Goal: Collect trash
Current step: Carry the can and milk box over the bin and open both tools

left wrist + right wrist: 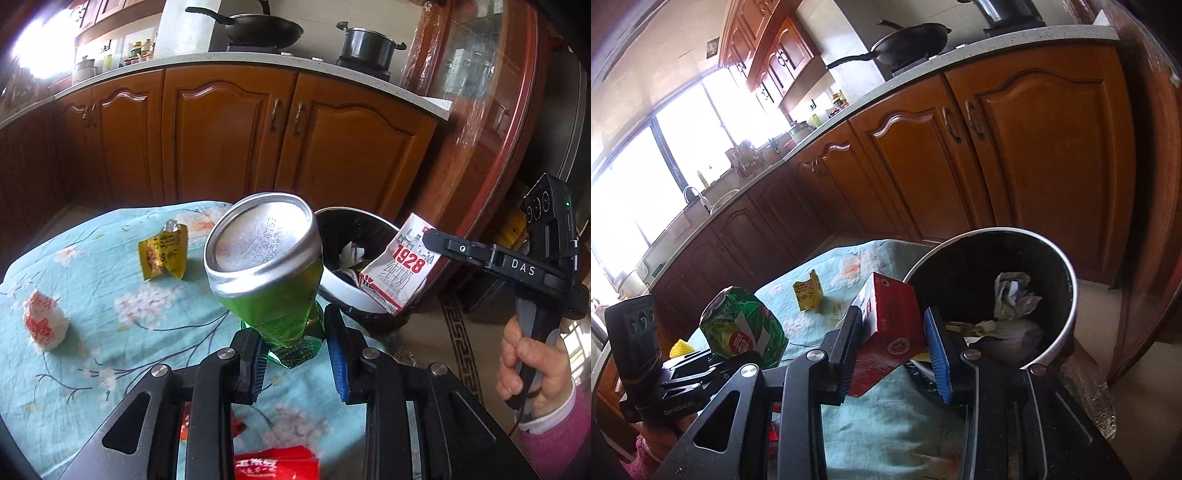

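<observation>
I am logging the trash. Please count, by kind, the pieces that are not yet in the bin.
Crushed green can, in left gripper: 1
Milk carton, in right gripper: 1
Yellow pouch: 1
Crumpled red-and-white wrapper: 1
Red packet: 1
Total: 5

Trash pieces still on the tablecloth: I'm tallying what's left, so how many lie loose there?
3 visible: a yellow wrapper at the far side, a red-and-white wad at the left, and a red packet nearest, partly hidden behind the left gripper. More may be hidden.
</observation>
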`<state>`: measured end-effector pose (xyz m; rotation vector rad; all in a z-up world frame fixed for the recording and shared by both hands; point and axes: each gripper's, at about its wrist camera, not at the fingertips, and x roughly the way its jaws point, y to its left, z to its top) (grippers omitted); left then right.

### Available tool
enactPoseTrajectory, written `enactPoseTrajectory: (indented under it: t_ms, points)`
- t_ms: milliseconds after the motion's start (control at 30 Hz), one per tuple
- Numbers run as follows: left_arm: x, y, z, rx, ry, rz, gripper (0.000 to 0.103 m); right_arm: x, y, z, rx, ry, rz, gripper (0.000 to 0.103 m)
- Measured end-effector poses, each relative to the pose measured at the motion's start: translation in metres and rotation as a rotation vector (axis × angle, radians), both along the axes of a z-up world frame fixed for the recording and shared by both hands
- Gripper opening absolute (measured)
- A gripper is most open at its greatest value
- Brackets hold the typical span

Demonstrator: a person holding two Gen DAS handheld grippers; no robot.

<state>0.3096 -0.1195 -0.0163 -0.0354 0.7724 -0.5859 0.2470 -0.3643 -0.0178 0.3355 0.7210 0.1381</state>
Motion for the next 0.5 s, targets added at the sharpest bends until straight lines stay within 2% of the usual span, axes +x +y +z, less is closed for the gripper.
enactPoseTrajectory:
  t_ms: [500]
  points:
    - [0.047,-0.081,0.001,0.034,0.025,-0.114,0.027,-0.002,-0.073,0.007,-0.027,-0.016,-0.131,0.036]
